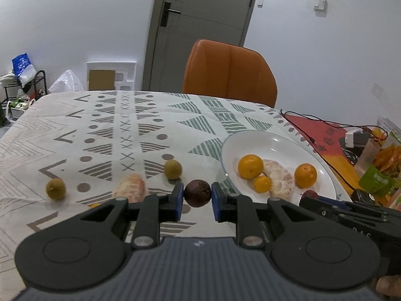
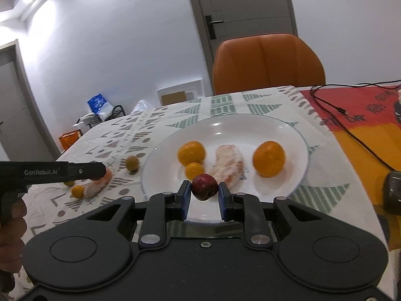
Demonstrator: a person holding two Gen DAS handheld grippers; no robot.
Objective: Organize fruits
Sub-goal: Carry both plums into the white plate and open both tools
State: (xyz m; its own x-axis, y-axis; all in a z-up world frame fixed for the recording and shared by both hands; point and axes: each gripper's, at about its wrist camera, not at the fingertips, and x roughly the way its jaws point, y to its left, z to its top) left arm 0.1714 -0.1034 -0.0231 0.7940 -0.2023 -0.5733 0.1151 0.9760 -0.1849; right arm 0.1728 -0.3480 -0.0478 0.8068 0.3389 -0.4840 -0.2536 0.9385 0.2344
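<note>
1. The left gripper pinches a dark brown fruit between its blue pads, above the cloth near its front edge. The fruit is round, rough and matte.
2. The right gripper pinches a dark red fruit, round with a finely bumpy skin, over the near rim of the plate.
3. The plate is white, glossy, round and shallow, and sits near the right edge of the cloth.
4. On the plate lie two larger oranges, smooth and roundish, and a small orange touching the left one.
5. Between the two larger oranges lies a peeled citrus piece, pale and pithy. It is elongated, its long axis running from the near rim toward the far rim.
6. Off the plate, on the cloth, are two dull green round fruits and a second peeled piece between them, nearer the front edge.
7. The cloth is soft, printed with grey and green triangles, dots and crosses.
</note>
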